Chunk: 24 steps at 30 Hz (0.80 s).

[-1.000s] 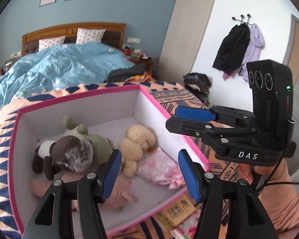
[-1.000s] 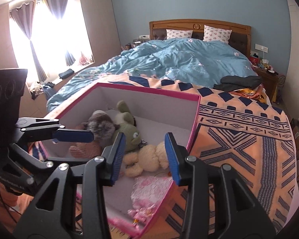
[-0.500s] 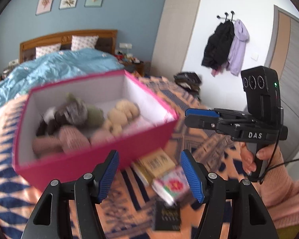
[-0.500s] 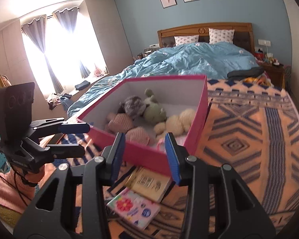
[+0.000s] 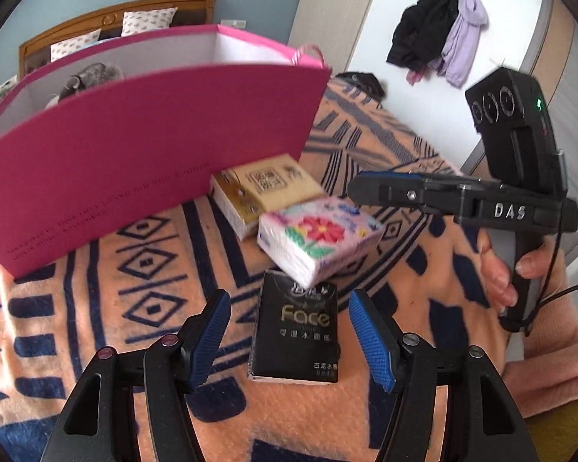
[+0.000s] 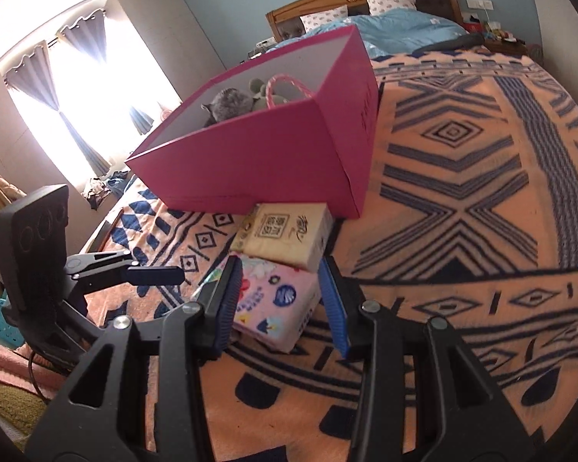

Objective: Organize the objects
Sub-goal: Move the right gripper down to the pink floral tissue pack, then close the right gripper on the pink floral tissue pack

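Floral tissue pack (image 6: 274, 308) on patterned blanket (image 6: 462, 200), leaning on tan pack (image 6: 285, 233) before pink box (image 6: 273, 161). Right gripper (image 6: 279, 300) agape astride it; left gripper (image 5: 289, 340) agape above black pack (image 5: 294, 337). Probably light, soft, slippery-wrapped; best pinched across long sides.

There are three tissue packs on the blanket: a black one (image 5: 293, 337), a floral one (image 5: 320, 244) and a tan one (image 5: 266, 192). One pink box (image 5: 146, 146) stands beside them, with at least two soft toys showing over its rim; more may be hidden. Two pillows (image 6: 358, 5) lean at the headboard. Two garments (image 5: 439, 34) hang on the wall hooks. Two grippers are in view.
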Each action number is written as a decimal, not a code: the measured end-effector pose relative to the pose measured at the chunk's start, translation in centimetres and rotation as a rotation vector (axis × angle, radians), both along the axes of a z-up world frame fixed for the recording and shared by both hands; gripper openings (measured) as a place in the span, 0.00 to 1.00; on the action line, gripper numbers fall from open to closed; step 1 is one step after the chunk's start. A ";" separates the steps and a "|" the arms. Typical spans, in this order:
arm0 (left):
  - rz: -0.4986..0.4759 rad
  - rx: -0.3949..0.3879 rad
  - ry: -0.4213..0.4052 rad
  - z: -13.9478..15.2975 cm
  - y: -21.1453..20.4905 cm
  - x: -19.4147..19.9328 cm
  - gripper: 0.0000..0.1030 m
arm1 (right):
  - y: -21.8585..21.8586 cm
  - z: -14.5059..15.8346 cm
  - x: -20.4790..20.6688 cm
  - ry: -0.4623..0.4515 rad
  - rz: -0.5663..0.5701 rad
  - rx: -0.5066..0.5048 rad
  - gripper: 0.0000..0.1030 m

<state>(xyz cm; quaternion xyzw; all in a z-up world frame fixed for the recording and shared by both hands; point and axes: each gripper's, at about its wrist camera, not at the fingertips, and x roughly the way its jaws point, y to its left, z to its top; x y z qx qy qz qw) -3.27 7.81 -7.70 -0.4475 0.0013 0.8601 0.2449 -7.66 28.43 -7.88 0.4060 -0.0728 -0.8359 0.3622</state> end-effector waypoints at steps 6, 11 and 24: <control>-0.002 -0.060 -0.013 -1.2 0.8 -0.1 0.63 | 0.1 -0.9 0.0 -0.038 -0.013 -0.012 0.45; 0.043 -0.068 -0.020 -1.1 -0.6 -0.3 0.59 | -0.1 -1.1 0.2 -0.046 -0.005 -0.015 0.45; 0.122 0.025 -0.010 1.2 -3.1 -0.6 0.53 | 0.0 -1.9 0.4 -0.084 -0.013 -0.018 0.45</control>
